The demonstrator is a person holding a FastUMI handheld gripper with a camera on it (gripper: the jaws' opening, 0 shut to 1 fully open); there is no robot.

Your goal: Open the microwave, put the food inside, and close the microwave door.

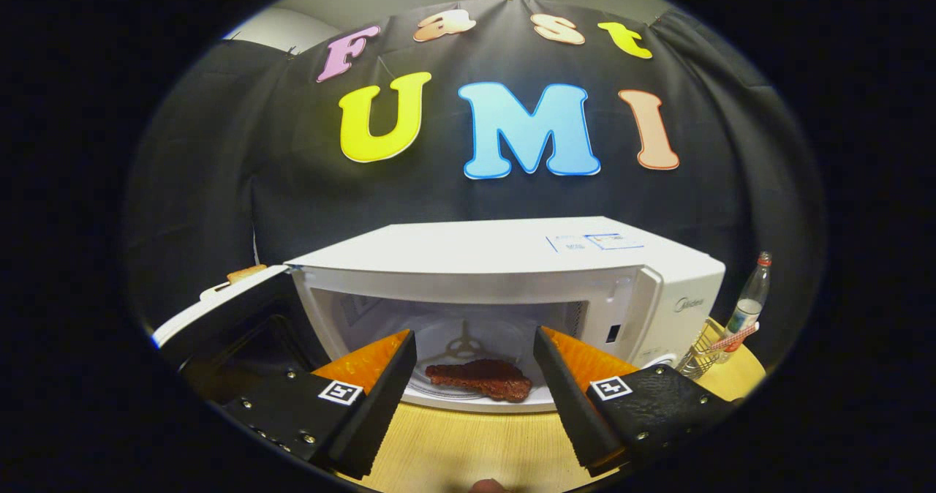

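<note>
Gripper view. Microwave (512,273) stands on the wooden bench (468,442), white casing, in front of the black cloth wall. Its door (219,317) is swung fully open to the left, dark inner window facing up and toward the camera. A small tan item sits beyond the door's far edge; too small to identify.

Cavity is lit and open. The food (480,378), a flat dark reddish-brown piece, lies on the turntable plate (475,398) inside the cavity, near its front lip.

Gripper (475,390): fingers spread wide, holding nothing. The food shows in the gap between them, just beyond the tips and not touched by either finger. Both fingers hang over the bench just in front of the microwave opening. Each finger carries a small square marker on its upper face.

Right of the microwave: a wire rack (702,354) on the bench, and a clear bottle (747,303) with a red cap standing just beside it. Control panel of the microwave faces front on its right side.
</note>
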